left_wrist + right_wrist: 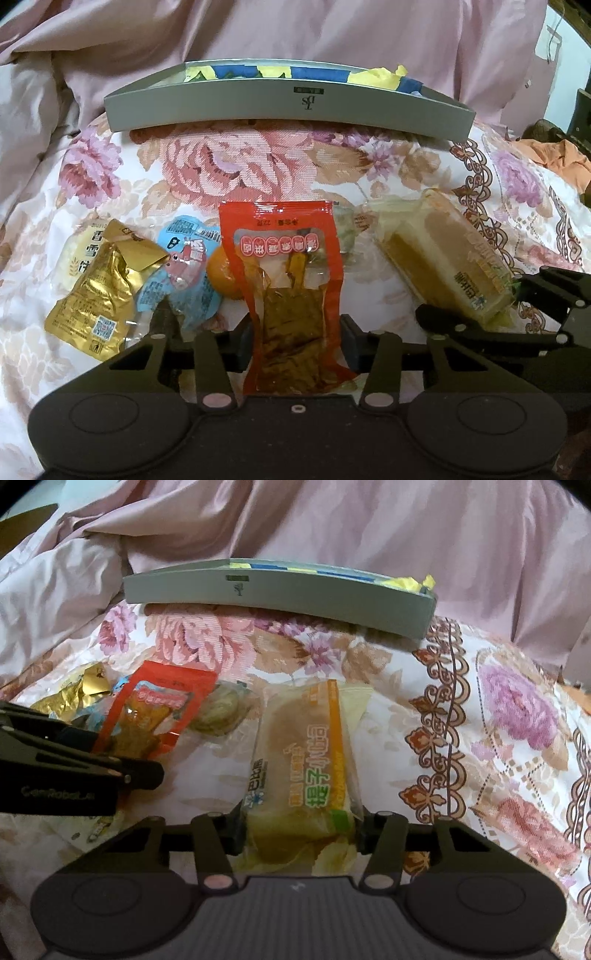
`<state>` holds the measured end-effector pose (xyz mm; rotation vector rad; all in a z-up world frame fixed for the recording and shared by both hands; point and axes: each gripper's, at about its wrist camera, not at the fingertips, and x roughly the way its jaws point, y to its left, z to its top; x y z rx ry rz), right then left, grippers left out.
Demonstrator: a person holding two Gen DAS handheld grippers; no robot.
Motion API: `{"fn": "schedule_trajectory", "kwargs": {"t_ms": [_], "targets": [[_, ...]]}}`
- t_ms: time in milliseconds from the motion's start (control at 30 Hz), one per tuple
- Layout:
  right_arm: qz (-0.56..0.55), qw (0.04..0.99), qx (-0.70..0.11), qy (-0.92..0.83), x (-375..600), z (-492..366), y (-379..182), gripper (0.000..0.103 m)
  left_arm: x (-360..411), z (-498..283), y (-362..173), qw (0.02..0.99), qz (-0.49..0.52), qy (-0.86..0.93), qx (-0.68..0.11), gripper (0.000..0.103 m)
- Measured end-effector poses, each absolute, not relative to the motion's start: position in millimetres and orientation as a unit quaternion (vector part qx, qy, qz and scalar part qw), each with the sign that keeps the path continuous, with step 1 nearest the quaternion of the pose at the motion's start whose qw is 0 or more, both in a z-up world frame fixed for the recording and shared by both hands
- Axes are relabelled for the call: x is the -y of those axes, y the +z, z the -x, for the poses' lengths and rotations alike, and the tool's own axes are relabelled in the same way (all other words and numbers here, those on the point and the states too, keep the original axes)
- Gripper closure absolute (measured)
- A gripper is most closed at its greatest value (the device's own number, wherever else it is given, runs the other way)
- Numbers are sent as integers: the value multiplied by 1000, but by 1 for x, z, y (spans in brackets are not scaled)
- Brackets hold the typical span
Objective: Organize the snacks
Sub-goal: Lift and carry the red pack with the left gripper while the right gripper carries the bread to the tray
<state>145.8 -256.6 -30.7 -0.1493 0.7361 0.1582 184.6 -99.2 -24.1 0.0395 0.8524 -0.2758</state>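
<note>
Gold foil packet (96,291): far left on the floral bedspread (236,162); QR code readable in left wrist view only.
Blue packet (184,269): just beside the gold one, overlapping it.
Orange fruit (221,275): left wrist view only, tucked behind the red pouch.
Left gripper (295,341): fingers pinched on the red tofu-snack pouch (291,280), pouch upright between them.
Round greenish pastry (219,710): clear in right wrist view; mostly hidden behind the pouch in the left.
Right gripper (301,829): fingers pinched on the wrapped bread (303,768).
Grey tray (288,107): far edge, well apart from the snacks; blue-yellow wrappers (266,72) inside.
</note>
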Motion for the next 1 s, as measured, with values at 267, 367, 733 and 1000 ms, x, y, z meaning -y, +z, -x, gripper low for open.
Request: {"fn": "schedule_trajectory", "kwargs": {"t_ms": [267, 367, 733, 1000], "targets": [[136, 937, -309, 91, 238, -133, -23, 48, 87, -180, -17, 905, 11, -117, -409, 57], [144, 942, -290, 90, 237, -129, -19, 48, 84, -177, -11, 910, 20, -114, -399, 57], [136, 964, -212, 84, 241, -118, 3, 48, 85, -181, 32, 930, 62, -114, -344, 57], [106, 979, -154, 75, 254, -131, 35, 48, 92, -212, 79, 946, 79, -112, -293, 57]]}}
